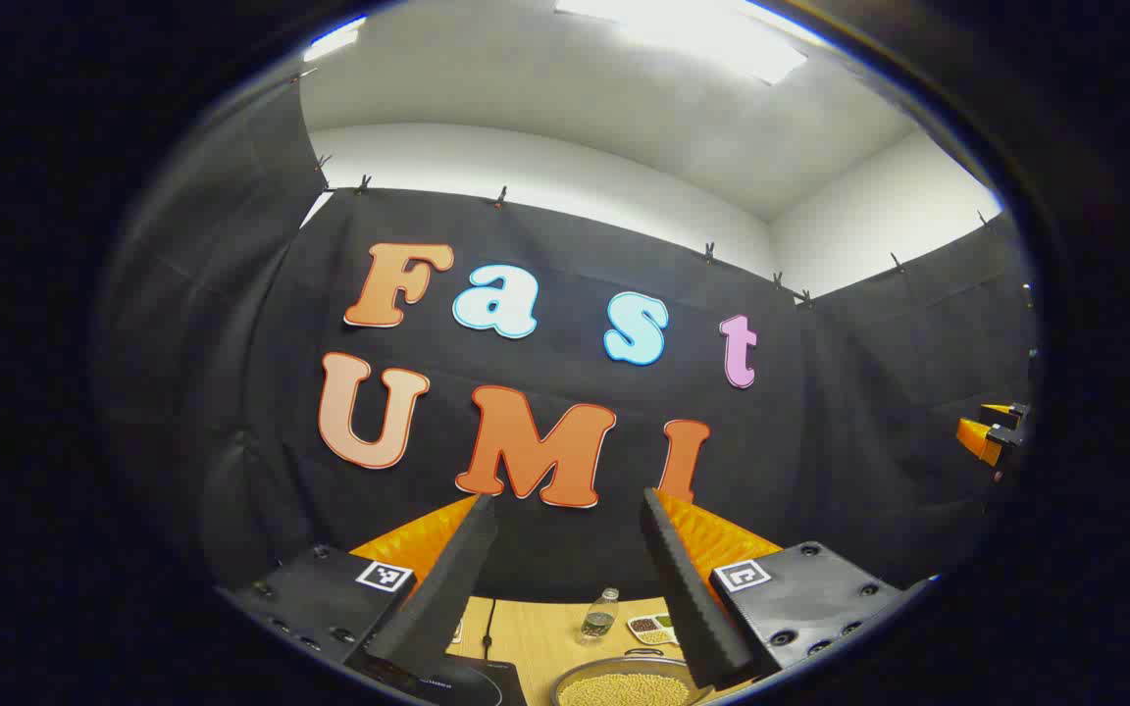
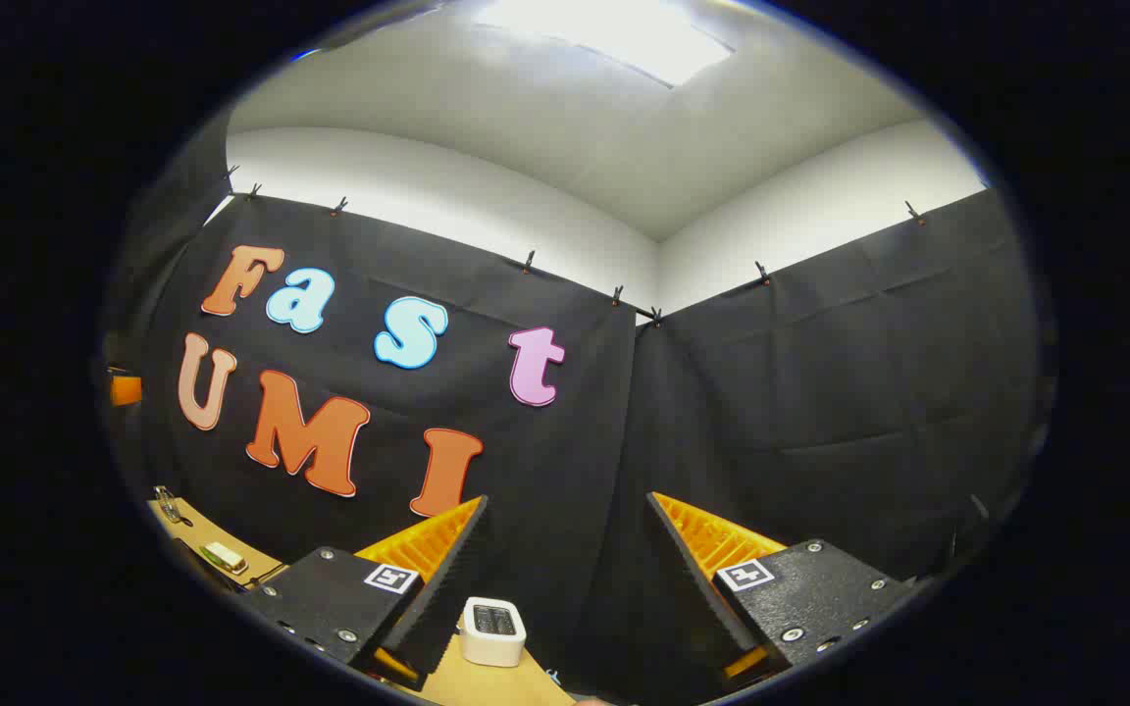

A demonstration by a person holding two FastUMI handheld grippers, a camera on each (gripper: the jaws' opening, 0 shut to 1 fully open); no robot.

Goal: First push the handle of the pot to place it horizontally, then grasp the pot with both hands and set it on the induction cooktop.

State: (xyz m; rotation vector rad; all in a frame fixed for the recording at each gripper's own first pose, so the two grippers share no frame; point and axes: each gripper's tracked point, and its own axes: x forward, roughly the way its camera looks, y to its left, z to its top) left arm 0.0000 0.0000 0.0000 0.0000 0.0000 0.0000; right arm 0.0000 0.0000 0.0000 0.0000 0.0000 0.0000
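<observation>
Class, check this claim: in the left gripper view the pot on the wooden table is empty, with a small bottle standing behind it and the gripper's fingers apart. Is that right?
Not quite. The pot is not empty: the left gripper view shows it filled with small yellowish beans or grains. The rest holds: the small bottle stands behind it on the wooden table, and the left gripper has its fingers apart.

Clear bottle (image 1: 600, 615) upright on wood table (image 1: 545, 642), divided dish (image 1: 651, 628) beside, white box (image 2: 492, 631)

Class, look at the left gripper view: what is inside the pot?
The pot holds a heap of small yellowish beans reaching nearly to its rim. Its bottom is covered by them, and its near side is cut off by the picture's edge.
</observation>
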